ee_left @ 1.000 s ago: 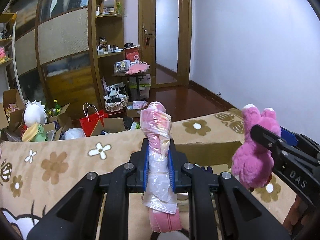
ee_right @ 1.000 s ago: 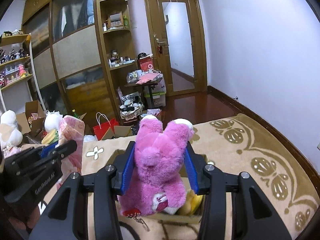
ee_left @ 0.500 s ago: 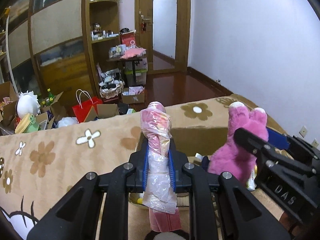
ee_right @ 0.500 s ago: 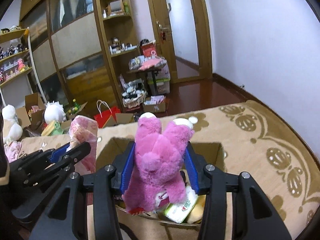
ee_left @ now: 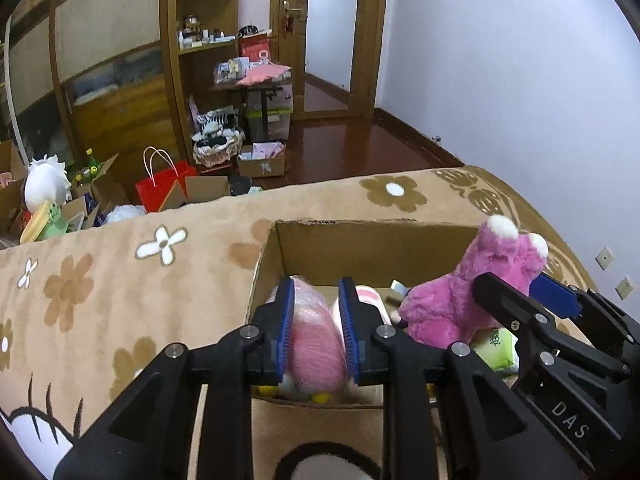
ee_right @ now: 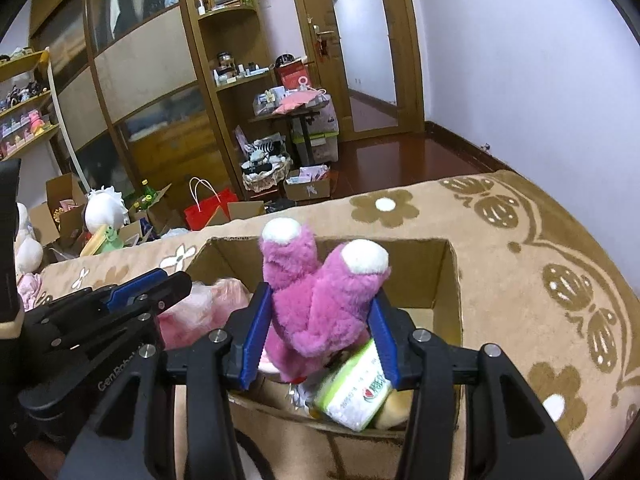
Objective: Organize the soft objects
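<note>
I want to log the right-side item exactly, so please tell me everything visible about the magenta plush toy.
The magenta plush toy is fluffy, long-piled fabric, bright pink-purple, with two stubby limbs or ears ending in white tips that point up. The right hand-held gripper is shut on its body, blue pads pressing both sides. It hangs over the open cardboard box, its lower part down among the contents, beside a green-and-white packet. Its face is not visible. The left wrist view shows it leaning to the right of a bagged pink soft item.

A lived-in home bedroom: flowered bedspread [ee_left: 120, 280], wooden wardrobe [ee_right: 152, 92], cluttered shelves [ee_left: 208, 40], door [ee_right: 360, 40].
</note>
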`<state>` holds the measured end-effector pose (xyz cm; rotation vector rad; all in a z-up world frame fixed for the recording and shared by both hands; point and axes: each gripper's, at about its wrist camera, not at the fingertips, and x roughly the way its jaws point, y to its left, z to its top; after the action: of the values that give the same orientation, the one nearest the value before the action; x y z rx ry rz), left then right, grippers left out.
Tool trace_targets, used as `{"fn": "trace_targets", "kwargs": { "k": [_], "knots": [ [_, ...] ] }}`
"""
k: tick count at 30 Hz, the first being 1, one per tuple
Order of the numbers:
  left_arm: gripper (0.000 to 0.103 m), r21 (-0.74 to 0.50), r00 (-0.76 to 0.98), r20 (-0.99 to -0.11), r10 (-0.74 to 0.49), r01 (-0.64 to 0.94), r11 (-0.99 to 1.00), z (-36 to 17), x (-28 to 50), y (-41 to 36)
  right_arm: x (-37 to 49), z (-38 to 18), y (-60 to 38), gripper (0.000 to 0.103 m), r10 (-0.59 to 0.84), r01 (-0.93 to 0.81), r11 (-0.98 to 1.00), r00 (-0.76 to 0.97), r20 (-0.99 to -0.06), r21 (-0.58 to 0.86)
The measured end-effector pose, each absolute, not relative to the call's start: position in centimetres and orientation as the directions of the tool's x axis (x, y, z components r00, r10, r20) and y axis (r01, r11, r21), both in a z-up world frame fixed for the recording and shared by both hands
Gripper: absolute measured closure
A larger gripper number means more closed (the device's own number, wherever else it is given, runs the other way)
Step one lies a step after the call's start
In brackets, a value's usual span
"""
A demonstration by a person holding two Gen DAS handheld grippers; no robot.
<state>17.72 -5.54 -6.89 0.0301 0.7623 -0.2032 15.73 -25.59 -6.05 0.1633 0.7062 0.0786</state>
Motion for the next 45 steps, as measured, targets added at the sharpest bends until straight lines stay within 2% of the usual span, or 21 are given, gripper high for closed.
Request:
{"fn": "trace_targets", "kwargs": {
  "k": [2, 6, 8, 14, 18, 20, 22, 25, 28, 45],
  "knots": [
    [0.071, -0.044, 0.702, -0.692, -0.170, 0.193, 0.980, -7.0, 17.7, -5.5, 15.6, -6.0, -25.7, 0.052, 0.125, -0.013, 0.984, 0.761, -0.637, 0.178],
    [0.062, -0.045, 0.698, -0.696, -0.168, 0.191, 0.981, -6.9, 17.6, -5.5, 15.2, -5.6, -26.1, 0.052, 0.119, -0.002, 0.983, 0.768, -0.630, 0.184],
    [0.051, -0.053, 0.696, -0.696, -0.176, 0.195, 0.979, -6.7, 17.5, -5.3, 15.1, -5.3, -26.4, 0.052, 0.117, 0.003, 0.982, 0.769, -0.628, 0.188],
    [0.044, -0.039, 0.713, -0.680, -0.170, 0.197, 0.980, -5.0, 16.3, -4.8, 13.9, -4.0, -26.9, 0.052, 0.107, 0.017, 0.982, 0.774, -0.624, 0.190],
    [0.035, -0.044, 0.725, -0.668, -0.166, 0.184, 0.982, -3.6, 15.3, -4.1, 12.8, -2.6, -27.1, 0.035, 0.099, 0.022, 0.982, 0.789, -0.606, 0.189],
    [0.030, -0.038, 0.735, -0.661, -0.154, 0.172, 0.984, -2.7, 14.6, -3.8, 12.1, -1.7, -27.1, 0.033, 0.098, 0.019, 0.982, 0.797, -0.596, 0.187],
    [0.022, -0.030, 0.747, -0.650, -0.139, 0.157, 0.987, -1.7, 13.9, -3.5, 11.5, -0.8, -27.1, 0.020, 0.084, 0.027, 0.984, 0.806, -0.586, 0.177],
    [0.016, -0.022, 0.765, -0.632, -0.125, 0.144, 0.989, -0.2, 12.7, -2.9, 10.1, 0.6, -27.1, 0.004, 0.050, 0.054, 0.984, 0.827, -0.560, 0.168],
    [0.005, -0.009, 0.780, -0.617, -0.106, 0.128, 0.992, 1.0, 11.7, -2.5, 8.7, 1.8, -27.2, 0.000, 0.037, 0.065, 0.983, 0.845, -0.534, 0.170],
    [0.004, 0.070, 0.842, -0.530, -0.102, 0.164, 0.984, 5.8, 5.1, -1.3, 1.0, 5.9, -28.6, 0.000, -0.005, 0.099, 0.980, 0.884, -0.468, 0.175]
  ]
}}
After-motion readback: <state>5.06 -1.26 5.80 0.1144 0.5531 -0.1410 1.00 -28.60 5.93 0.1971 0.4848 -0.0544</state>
